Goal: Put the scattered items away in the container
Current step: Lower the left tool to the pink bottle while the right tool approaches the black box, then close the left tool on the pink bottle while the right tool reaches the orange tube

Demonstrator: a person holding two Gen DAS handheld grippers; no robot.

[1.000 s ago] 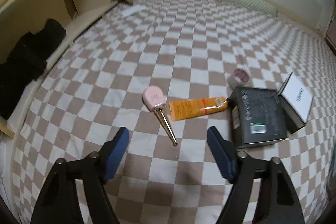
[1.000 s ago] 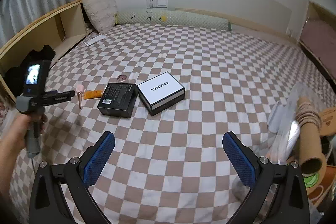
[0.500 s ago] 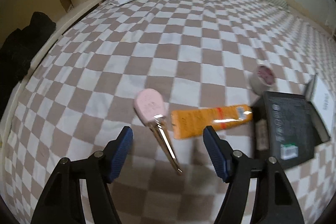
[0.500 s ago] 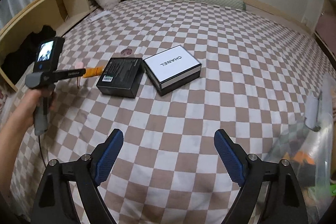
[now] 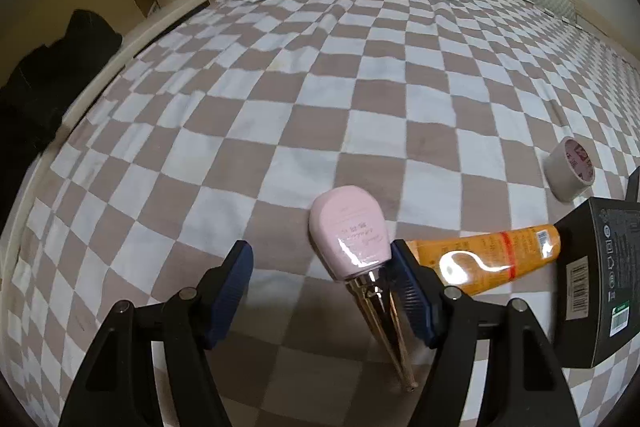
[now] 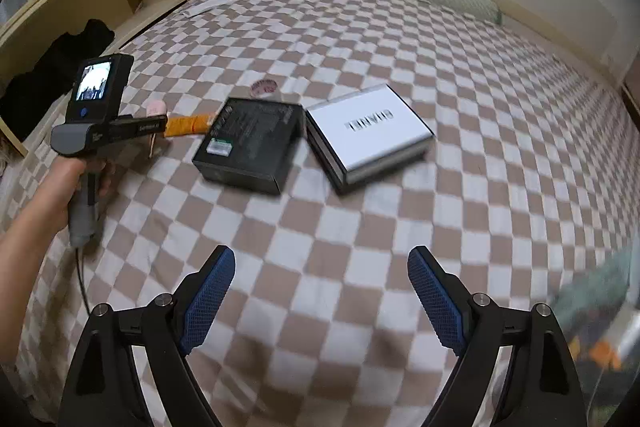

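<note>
Left tongs (image 5: 320,291) have descended around glossy pink teardrop bottle (image 5: 350,233).

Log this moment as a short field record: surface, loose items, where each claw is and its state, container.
surface: checkered bed cover
loose items: pink bottle with gold cap, orange tube, black box, white box, tape roll
left claw: open, low over the pink bottle, whose neck lies beside the right-hand pad; no grip yet
right claw: open, nothing between the pads, jaws have just been closing a little
container: clear bin, blurred at the right edge of the right wrist view
</note>
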